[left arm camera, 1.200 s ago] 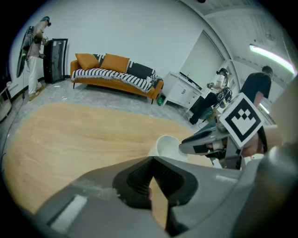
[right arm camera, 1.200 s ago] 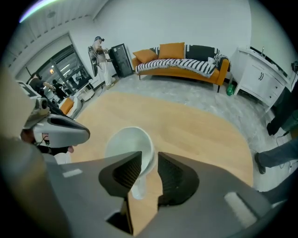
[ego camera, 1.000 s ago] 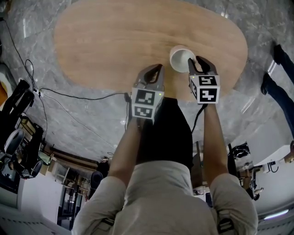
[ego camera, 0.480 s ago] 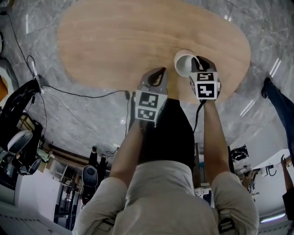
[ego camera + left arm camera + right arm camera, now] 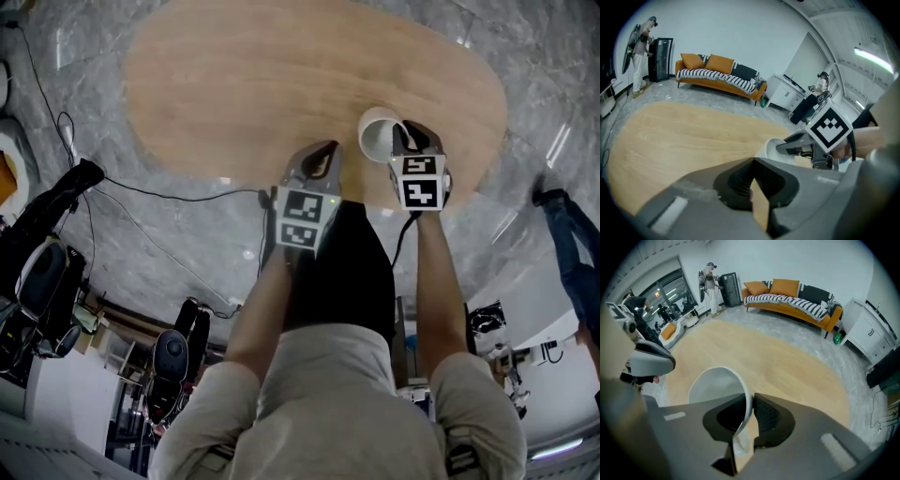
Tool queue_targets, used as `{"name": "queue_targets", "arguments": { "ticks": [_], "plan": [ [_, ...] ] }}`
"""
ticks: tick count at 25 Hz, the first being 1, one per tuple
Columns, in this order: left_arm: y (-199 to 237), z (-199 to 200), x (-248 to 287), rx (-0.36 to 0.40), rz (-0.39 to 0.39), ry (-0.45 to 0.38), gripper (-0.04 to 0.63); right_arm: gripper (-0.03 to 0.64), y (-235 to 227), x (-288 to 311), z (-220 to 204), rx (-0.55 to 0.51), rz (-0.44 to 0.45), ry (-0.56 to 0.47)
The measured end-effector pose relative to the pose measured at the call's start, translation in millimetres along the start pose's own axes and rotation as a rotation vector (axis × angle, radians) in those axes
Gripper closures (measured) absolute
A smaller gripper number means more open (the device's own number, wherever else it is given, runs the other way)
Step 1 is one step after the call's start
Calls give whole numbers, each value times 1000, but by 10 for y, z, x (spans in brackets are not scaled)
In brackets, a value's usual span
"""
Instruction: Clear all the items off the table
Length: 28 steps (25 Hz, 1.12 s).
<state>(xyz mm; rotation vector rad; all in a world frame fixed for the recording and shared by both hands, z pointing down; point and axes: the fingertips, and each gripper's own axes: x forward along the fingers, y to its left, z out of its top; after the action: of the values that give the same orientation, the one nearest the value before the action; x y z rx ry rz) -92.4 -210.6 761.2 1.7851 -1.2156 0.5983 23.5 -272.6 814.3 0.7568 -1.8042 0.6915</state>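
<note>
A white cup (image 5: 377, 132) stands near the front right edge of the oval wooden table (image 5: 281, 84). My right gripper (image 5: 401, 133) points steeply down at it. Its jaws have just been closing, and the cup's wall (image 5: 740, 394) is now pinched between the pads, one pad inside and one outside. The cup (image 5: 715, 385) leans slightly in the right gripper (image 5: 751, 405). My left gripper (image 5: 324, 150) hovers at the table's front edge, left of the cup, shut with nothing in it. In the left gripper view, the cup (image 5: 765, 148) shows past the left gripper (image 5: 752, 161).
The table top carries nothing else that I can see. Black cables (image 5: 159, 197) trail over the marble floor at the left. An orange sofa (image 5: 792, 296) and a white cabinet (image 5: 868, 333) stand far off. A person (image 5: 710, 280) stands by a dark cabinet.
The right gripper's jaws went from wide open around the cup's rim to closed on its wall. The cup has tipped a little. The left gripper stayed put.
</note>
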Motion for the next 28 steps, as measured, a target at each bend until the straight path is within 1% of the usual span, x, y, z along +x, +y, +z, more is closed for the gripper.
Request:
{"name": "queue_targets", "arguments": {
  "ticks": [5, 9, 13, 16, 19, 21, 24, 26, 28],
  "plan": [
    [-37, 164, -189, 18, 22, -36, 575, 565, 97, -277, 165, 2, 9, -72],
    [-108, 425, -422, 35, 37, -83, 575, 565, 168, -640, 344, 13, 6, -140],
    [-66, 690, -657, 51, 40, -128, 575, 566, 280, -959, 589, 23, -5, -202],
    [-165, 856, -865, 67, 40, -151, 575, 565, 317, -1329, 697, 38, -18, -249],
    [-311, 1074, -1095, 85, 35, -192, 575, 565, 285, -1769, 794, 69, -39, -307],
    [-347, 1243, -1232, 94, 21, -222, 575, 566, 283, -1996, 897, 85, -62, -339],
    [-500, 1464, -1370, 155, -22, -268, 575, 566, 280, -2258, 967, 105, -109, -388],
    [-651, 1501, -1488, 200, -49, -288, 575, 566, 333, -2402, 886, 128, -129, -412],
    [-768, 1454, -1612, 233, -74, -294, 575, 566, 418, -2509, 768, 151, -149, -428]
  ]
}}
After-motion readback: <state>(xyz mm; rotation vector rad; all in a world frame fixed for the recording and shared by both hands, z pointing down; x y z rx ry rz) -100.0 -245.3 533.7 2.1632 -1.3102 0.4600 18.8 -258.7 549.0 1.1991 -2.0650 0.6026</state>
